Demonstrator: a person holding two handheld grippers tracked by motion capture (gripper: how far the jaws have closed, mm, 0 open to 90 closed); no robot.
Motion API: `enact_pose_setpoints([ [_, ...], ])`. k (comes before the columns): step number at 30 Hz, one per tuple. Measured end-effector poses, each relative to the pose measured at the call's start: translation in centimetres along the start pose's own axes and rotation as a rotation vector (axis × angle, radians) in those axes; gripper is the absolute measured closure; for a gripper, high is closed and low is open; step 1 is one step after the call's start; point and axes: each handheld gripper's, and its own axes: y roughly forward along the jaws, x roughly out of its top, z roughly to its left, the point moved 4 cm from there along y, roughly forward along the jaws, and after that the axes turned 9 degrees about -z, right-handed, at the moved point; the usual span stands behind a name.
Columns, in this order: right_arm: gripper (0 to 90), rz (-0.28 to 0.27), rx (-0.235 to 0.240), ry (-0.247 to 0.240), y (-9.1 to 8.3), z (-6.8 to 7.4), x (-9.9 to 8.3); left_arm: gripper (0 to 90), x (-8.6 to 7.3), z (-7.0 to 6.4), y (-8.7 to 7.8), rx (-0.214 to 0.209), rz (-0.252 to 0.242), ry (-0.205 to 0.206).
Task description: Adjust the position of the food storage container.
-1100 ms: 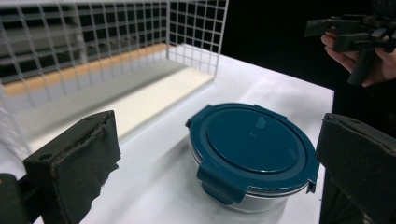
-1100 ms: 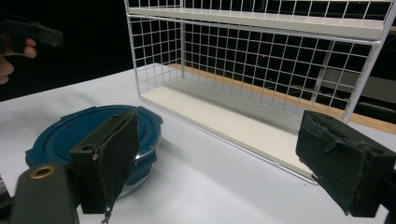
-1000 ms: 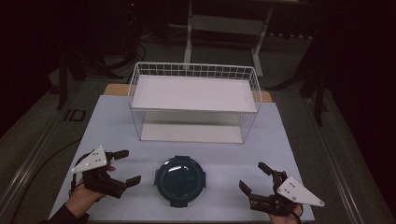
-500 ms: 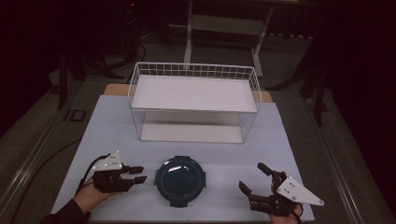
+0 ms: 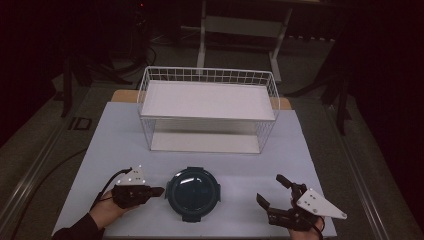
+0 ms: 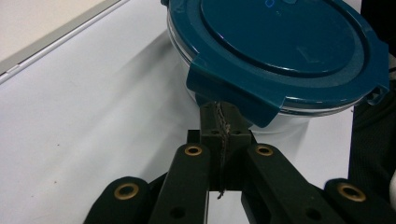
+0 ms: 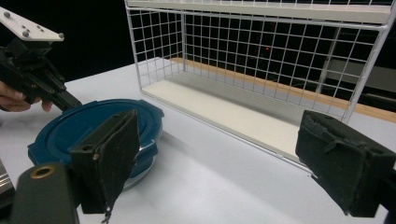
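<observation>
High view: your left tongs point(image 5: 159, 190) sit on the bench point(image 5: 125, 145) just left of the round container point(image 5: 193, 194), tips reaching its left rim. Jaws pressed together, nothing between them that I can see. Your right tongs point(image 5: 274, 191) are to the right of the container, clearly apart from it, jaws spread wide. The white wire rack point(image 5: 207, 107) stands beyond both tongs, at the far half of the bench, with the container between you and it.

Left gripper view: left tongs point(image 6: 223, 120) are shut pad to pad, with the tips right under one of the teal lid point(image 6: 289, 44) clips, at the container's clear wall. Can't tell if they touch the clip or the wall. The lid is seated on the container. White bench surface to the left of the jaws.

Right gripper view: right tongs point(image 7: 229, 154) are wide open and empty. The container point(image 7: 93, 126) lies partly behind the left-hand jaw, lid on. Your left tongs point(image 7: 70, 101) come in at the container's far rim, a hand point(image 7: 16, 100) behind them. The wire rack point(image 7: 261, 70) is straight ahead between the jaws, its lower shelf bare.
</observation>
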Motion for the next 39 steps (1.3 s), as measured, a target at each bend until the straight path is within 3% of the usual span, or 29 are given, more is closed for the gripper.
enact_pose_setpoints([
  [8,13.4,0.003,0.001,-0.006,0.0,0.1,0.0,89.5,0.1,-0.4,0.4,0.011,0.019,-0.002],
  [21,13.5,0.014,0.007,-0.022,0.1,0.3,0.0,89.6,1.1,-1.5,2.4,-0.016,0.022,0.003],
  [39,13.6,0.018,0.013,-0.023,0.1,0.3,0.0,89.6,3.2,-3.2,6.5,-0.087,0.027,0.017],
])
